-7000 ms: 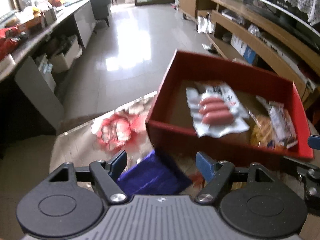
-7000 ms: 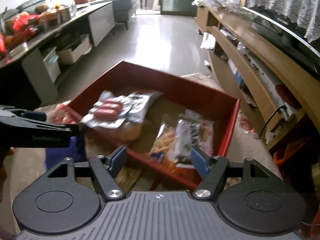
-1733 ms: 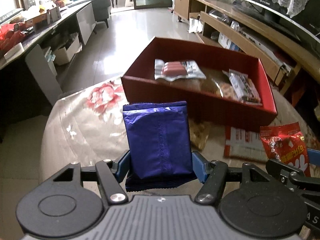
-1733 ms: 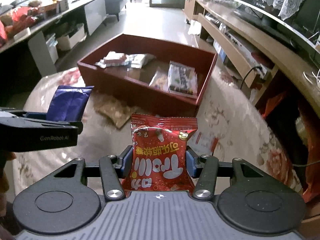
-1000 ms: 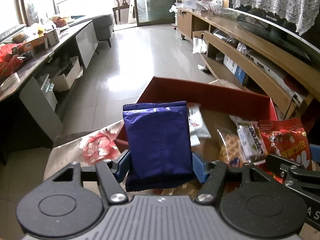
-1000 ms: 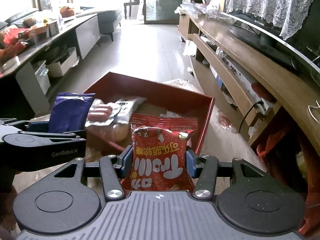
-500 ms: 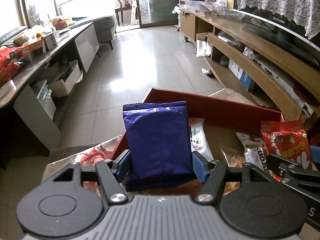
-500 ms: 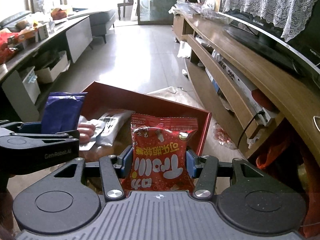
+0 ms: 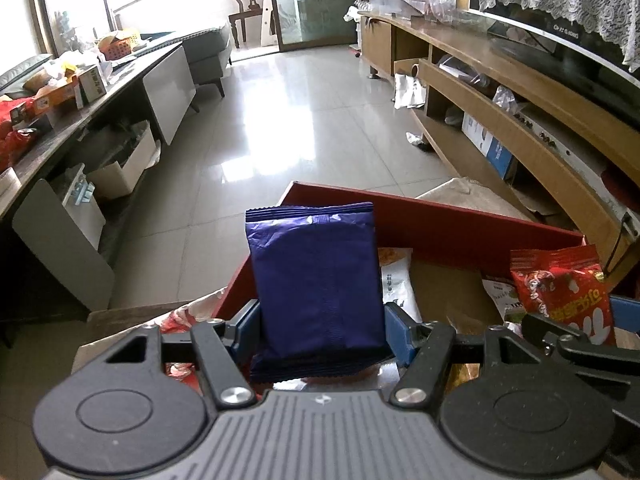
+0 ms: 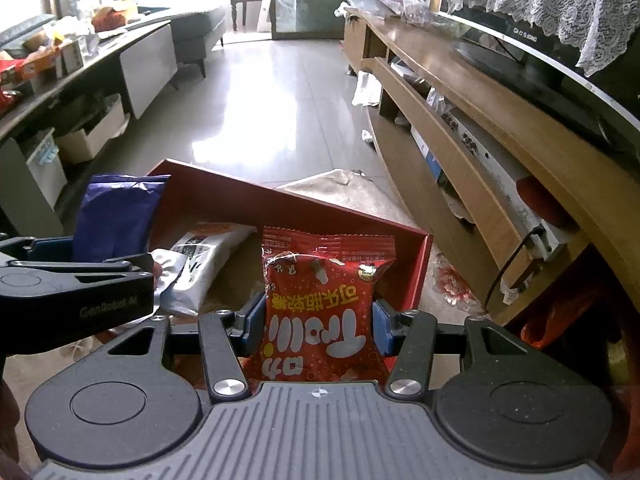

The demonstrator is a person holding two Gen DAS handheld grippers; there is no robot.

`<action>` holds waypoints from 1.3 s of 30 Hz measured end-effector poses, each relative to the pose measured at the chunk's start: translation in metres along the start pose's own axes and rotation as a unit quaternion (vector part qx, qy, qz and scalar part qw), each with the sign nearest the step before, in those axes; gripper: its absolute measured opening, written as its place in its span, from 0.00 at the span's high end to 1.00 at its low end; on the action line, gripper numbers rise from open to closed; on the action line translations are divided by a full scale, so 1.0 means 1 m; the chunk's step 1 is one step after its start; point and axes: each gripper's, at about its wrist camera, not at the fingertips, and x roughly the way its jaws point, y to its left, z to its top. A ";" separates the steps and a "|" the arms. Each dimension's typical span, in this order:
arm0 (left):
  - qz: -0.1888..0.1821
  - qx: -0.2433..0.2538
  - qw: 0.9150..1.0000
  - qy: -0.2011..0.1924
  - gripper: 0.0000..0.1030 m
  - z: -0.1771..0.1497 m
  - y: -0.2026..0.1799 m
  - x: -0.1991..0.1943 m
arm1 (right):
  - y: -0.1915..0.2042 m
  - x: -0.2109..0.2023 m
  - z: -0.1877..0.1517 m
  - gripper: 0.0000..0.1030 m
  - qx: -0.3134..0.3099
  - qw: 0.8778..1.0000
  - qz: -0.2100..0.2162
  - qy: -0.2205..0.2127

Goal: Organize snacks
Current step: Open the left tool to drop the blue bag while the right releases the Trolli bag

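My left gripper [image 9: 320, 322] is shut on a purple snack packet [image 9: 316, 288] and holds it upright over the near left part of the red box [image 9: 440, 220]. My right gripper [image 10: 318, 320] is shut on a red snack packet [image 10: 326, 300] and holds it over the box's right half [image 10: 280, 204]. In the left wrist view the red packet [image 9: 560, 292] shows at the right; in the right wrist view the purple packet [image 10: 116, 216] shows at the left. A white packet [image 10: 200, 264] and other snacks lie in the box.
The box stands on a table with a floral cloth [image 10: 452, 284]. A long wooden TV unit [image 10: 500, 128] runs along the right. A dark counter with clutter [image 9: 60, 92] runs along the left. Tiled floor [image 9: 288, 120] lies beyond the box.
Both grippers have moved forward and up with their packets, from over the table to over the box. Both grips are unchanged.
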 end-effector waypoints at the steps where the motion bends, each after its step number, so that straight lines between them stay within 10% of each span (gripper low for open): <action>1: 0.000 0.001 1.000 0.001 0.34 0.000 -0.001 0.002 | 0.000 0.002 0.001 0.42 0.000 1.000 0.001 0.001; 39: -0.024 -0.026 0.999 0.004 0.28 -0.002 0.029 -0.017 | -0.005 -0.002 -0.003 0.27 0.006 1.000 0.014 -0.010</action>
